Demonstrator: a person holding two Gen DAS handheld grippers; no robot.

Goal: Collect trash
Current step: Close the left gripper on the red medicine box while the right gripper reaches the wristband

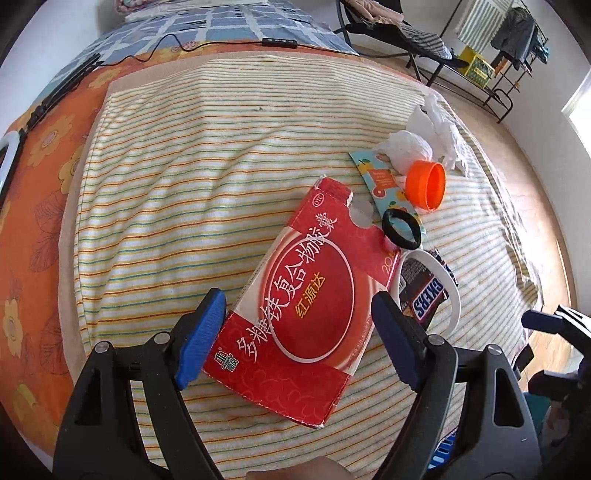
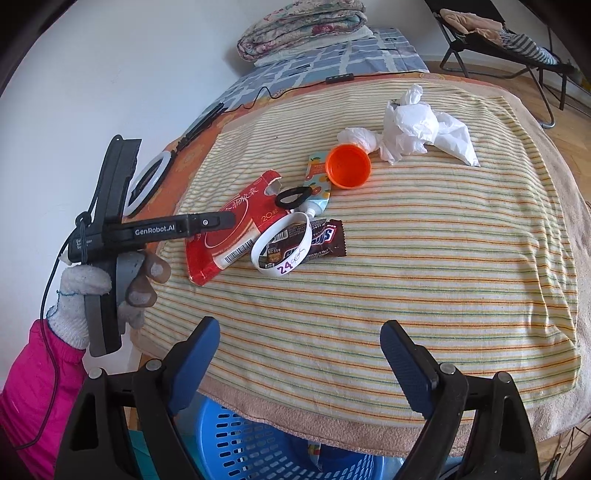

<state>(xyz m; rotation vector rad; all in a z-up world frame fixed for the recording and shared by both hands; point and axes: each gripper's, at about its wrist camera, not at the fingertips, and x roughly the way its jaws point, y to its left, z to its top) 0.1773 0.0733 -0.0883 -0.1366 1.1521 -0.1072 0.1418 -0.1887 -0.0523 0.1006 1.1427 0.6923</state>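
Note:
A flattened red medicine box [image 1: 306, 314] [image 2: 229, 236] lies on the striped towel [image 1: 207, 173] [image 2: 443, 258]. My left gripper [image 1: 299, 339] is open with a finger on each side of the box's near end, not closed on it. Beside the box lie a Snickers wrapper [image 1: 428, 295] [image 2: 321, 240], a white ring [image 1: 452, 291] [image 2: 280, 243], a black hair band [image 1: 400, 229] [image 2: 291, 195], an orange cap [image 1: 428, 184] [image 2: 349, 166], a fruit-print tube [image 1: 384, 181] [image 2: 317, 184] and crumpled white tissues [image 1: 432, 140] [image 2: 417, 129]. My right gripper [image 2: 299, 362] is open and empty over the towel's near edge.
A blue plastic basket [image 2: 258, 443] sits below the towel's near edge. A ring light [image 2: 147, 184] and black cables [image 1: 166, 44] lie on the orange sheet at the left. A folded quilt [image 2: 303, 26] is at the back; a folding chair [image 2: 498, 40] and rack [image 1: 498, 55] stand at the right.

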